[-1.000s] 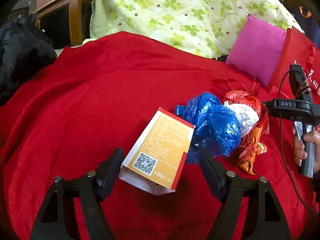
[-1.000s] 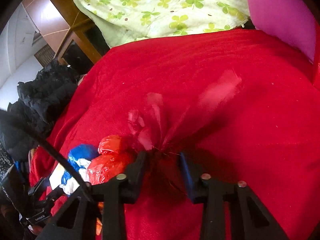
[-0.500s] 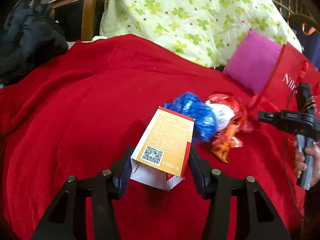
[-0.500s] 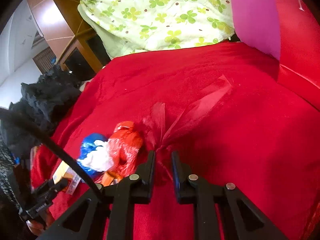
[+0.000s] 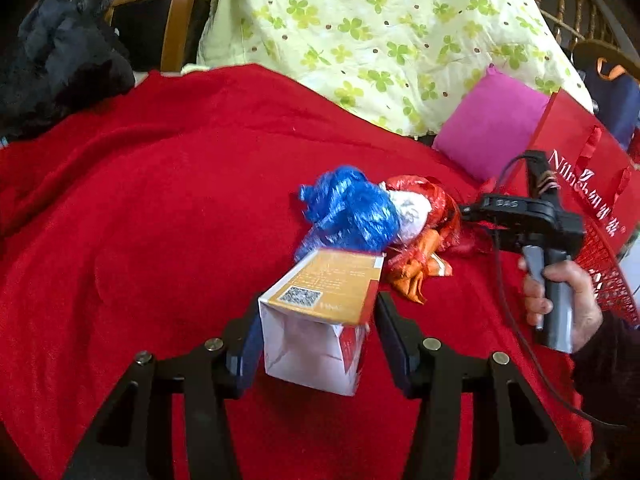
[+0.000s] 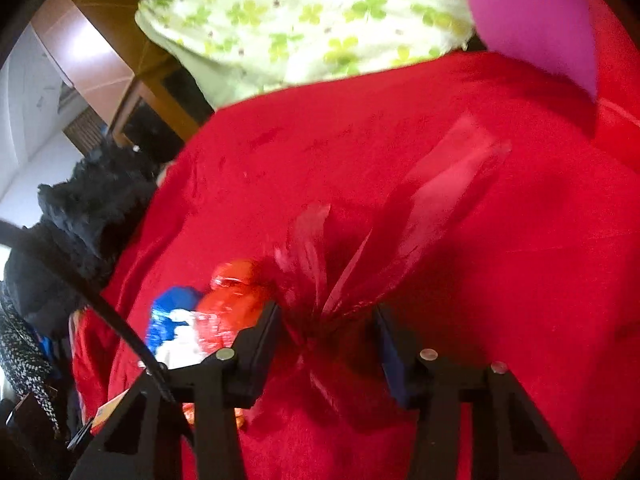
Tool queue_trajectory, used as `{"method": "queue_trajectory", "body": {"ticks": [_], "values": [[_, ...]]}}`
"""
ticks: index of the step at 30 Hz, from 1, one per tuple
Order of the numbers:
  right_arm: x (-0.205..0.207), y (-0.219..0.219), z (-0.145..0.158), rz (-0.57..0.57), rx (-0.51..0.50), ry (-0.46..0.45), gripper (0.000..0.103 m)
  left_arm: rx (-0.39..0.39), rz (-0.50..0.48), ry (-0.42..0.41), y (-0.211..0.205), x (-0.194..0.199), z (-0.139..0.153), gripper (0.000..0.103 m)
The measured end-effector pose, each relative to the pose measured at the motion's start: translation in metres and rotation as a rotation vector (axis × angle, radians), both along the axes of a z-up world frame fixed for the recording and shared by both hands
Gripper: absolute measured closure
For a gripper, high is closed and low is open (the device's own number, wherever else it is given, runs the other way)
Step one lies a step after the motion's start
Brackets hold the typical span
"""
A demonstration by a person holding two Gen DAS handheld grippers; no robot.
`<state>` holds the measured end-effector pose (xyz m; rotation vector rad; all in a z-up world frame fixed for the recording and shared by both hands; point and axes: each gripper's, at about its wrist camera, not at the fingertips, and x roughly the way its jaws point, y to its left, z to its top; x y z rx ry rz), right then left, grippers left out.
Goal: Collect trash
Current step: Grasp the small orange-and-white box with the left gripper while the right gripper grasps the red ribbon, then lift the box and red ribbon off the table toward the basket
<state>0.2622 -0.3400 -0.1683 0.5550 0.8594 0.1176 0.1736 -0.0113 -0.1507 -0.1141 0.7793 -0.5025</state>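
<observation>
My left gripper (image 5: 320,334) is shut on an orange and white carton (image 5: 316,320), held tilted above the red blanket (image 5: 160,220). Just beyond it lies a heap of trash: a blue plastic bag (image 5: 352,216), crumpled white paper (image 5: 412,216), a red plastic bag (image 5: 434,196) and an orange wrapper (image 5: 416,276). A hand (image 5: 560,304) holds my right gripper (image 5: 466,212) at the heap's right side. In the right wrist view the jaws of the right gripper (image 6: 326,314) are opening. The red bag's tied top (image 6: 316,280) lies between them, untouched by the pads.
A red paper shopping bag (image 5: 572,168) and a red mesh basket (image 5: 604,276) stand at the right. Behind them are a pink pillow (image 5: 492,128) and a green clover quilt (image 5: 360,32). Black clothing (image 5: 60,64) and wooden furniture (image 5: 176,20) are at the far left.
My left gripper closed on the carton and tipped it up off the blanket, closer to the heap. My right gripper, shut on the red bag's top before, has parted its jaws.
</observation>
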Motion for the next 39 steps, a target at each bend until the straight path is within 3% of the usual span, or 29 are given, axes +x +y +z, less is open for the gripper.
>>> {"method": "queue_trajectory", "body": {"ticks": [3,5,10,18,19,20,25,39], "values": [[0.002,0.011,-0.002,0.02,-0.032,0.001,0.064,0.006,-0.009,0.019,-0.003,-0.001,-0.003,0.046],[-0.003,0.015,0.0,0.022,-0.045,0.002,0.07,0.02,-0.024,0.021,-0.006,-0.003,-0.004,0.039],[-0.04,0.016,0.019,-0.023,-0.107,-0.034,0.071,0.052,-0.011,0.049,-0.01,-0.005,-0.016,0.036],[-0.124,0.021,0.055,-0.016,-0.104,-0.099,0.071,0.041,0.009,0.03,-0.023,-0.002,-0.012,0.036],[-0.133,0.023,0.058,-0.011,-0.1,-0.106,0.071,0.051,0.012,0.034,-0.026,0.0,-0.014,0.038],[-0.143,0.025,0.06,-0.007,-0.098,-0.111,0.071,0.051,0.011,0.042,-0.029,0.001,-0.016,0.047],[-0.184,0.029,0.066,-0.002,-0.114,-0.129,0.071,0.056,0.05,0.035,-0.029,-0.004,-0.013,0.049],[-0.25,0.035,0.077,0.039,-0.032,-0.207,0.071,0.012,0.138,-0.105,0.006,-0.115,0.056,0.049]]}}
